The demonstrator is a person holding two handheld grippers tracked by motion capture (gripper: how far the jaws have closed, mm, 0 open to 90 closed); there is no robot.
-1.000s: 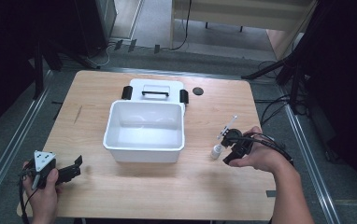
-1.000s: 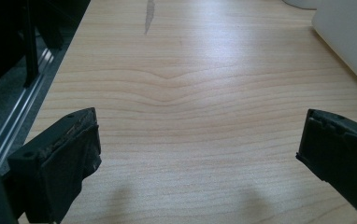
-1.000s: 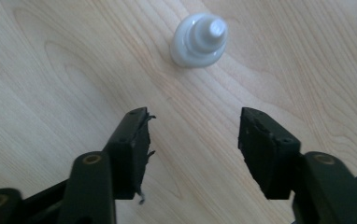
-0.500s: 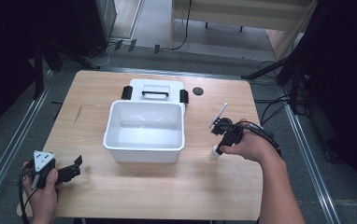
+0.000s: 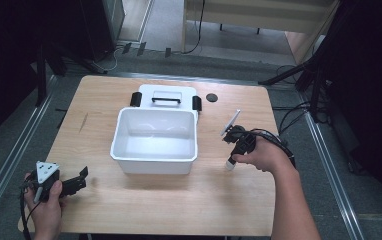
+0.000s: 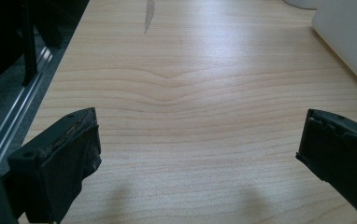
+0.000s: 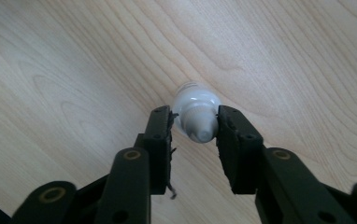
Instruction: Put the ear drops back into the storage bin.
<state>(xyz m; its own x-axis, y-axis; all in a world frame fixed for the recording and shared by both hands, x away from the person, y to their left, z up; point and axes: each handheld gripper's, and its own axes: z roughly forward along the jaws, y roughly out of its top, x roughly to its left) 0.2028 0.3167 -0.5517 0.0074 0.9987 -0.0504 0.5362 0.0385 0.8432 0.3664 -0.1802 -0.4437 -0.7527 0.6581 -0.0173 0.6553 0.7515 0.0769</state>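
A: Going big to small. Light wooden rectangular table (image 5: 144,210) is taking up most of the high view, grain lines and one dark streak showing near its left edge.

B: Next?

A: White rectangular plastic bin (image 5: 155,140) is sitting mid-table, open top. Behind it and touching it, a white plastic lid with a black handle and black side clips (image 5: 166,96) is lying flat. Small round black disc (image 5: 211,97) is lying just right of the lid, apart from it.

B: Any writing? Brands, labels?

A: None readable on the bin, lid or bottle. Too small in the high view to say more.

B: Tools?

A: Left gripper (image 5: 81,179), black two-jaw with a grey three-cornered plate on top, is sitting in the person's left hand (image 5: 44,205) at the near left corner. In the left gripper view its jaws are standing wide apart over bare wood, bin wall at the upper right corner. Open, holding nothing.

B: Right one?

A: Right gripper (image 7: 194,126) is pointing down at the table right of the bin, held by the right hand (image 5: 261,157). Jaws have just been closing, and both pads are now pressing the sides of a small white plastic squeeze bottle with a tapered nozzle (image 7: 196,112).

B: Bottle location?

A: Standing on the tabletop, right of the bin and well apart from it, nozzle pointing up toward the gripper camera.
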